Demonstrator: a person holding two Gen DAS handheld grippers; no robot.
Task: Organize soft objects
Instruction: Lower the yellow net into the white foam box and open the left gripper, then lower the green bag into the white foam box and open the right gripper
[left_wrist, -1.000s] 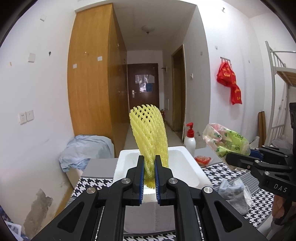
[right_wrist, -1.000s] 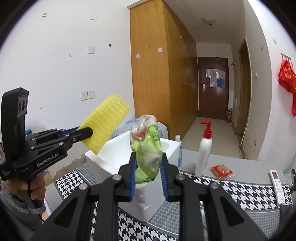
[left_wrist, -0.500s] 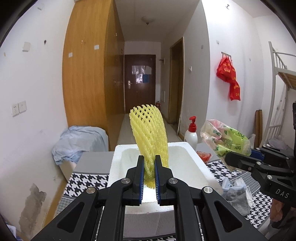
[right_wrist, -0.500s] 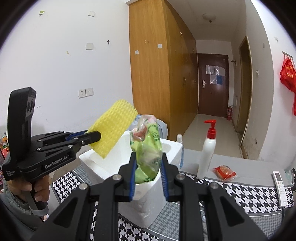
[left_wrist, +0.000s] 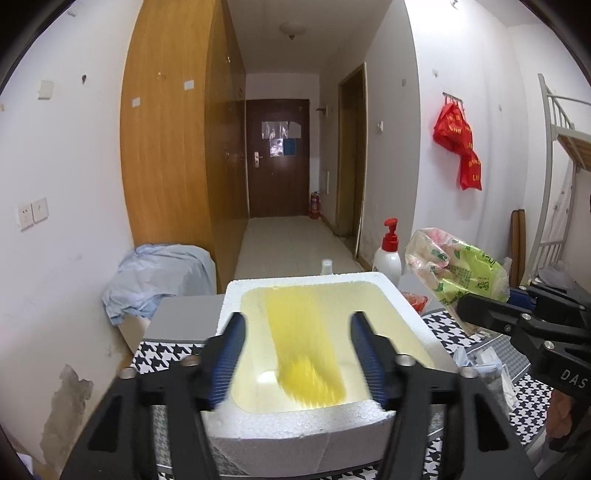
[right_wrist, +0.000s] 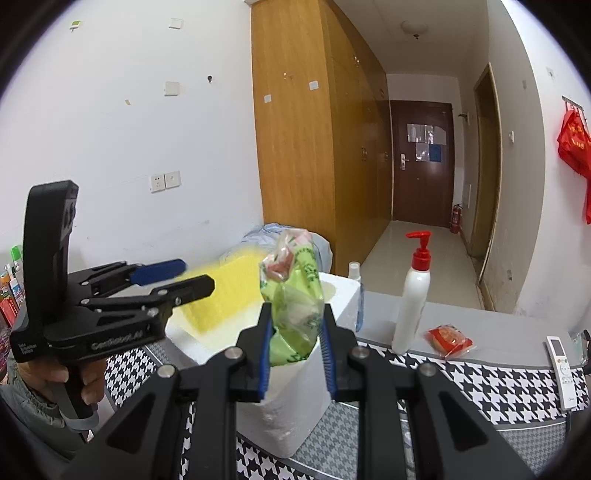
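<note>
The left gripper (left_wrist: 297, 356), its jaws just opened and empty, lets the light, springy yellow foam net (left_wrist: 306, 350) drop blurred into the white foam box (left_wrist: 295, 424), while the right gripper (right_wrist: 295, 350) pinches the crinkly green plastic bag (right_wrist: 293, 295) low down, likely slippery.

pump bottle (right_wrist: 413, 295): upright, right of centre | red packet (right_wrist: 448, 340): lower right, flat on bench (right_wrist: 480, 384) | remote (right_wrist: 561, 363): far right edge | blue cloth (left_wrist: 159, 280): left, crumpled | red bags (left_wrist: 460, 146): upper right wall
</note>
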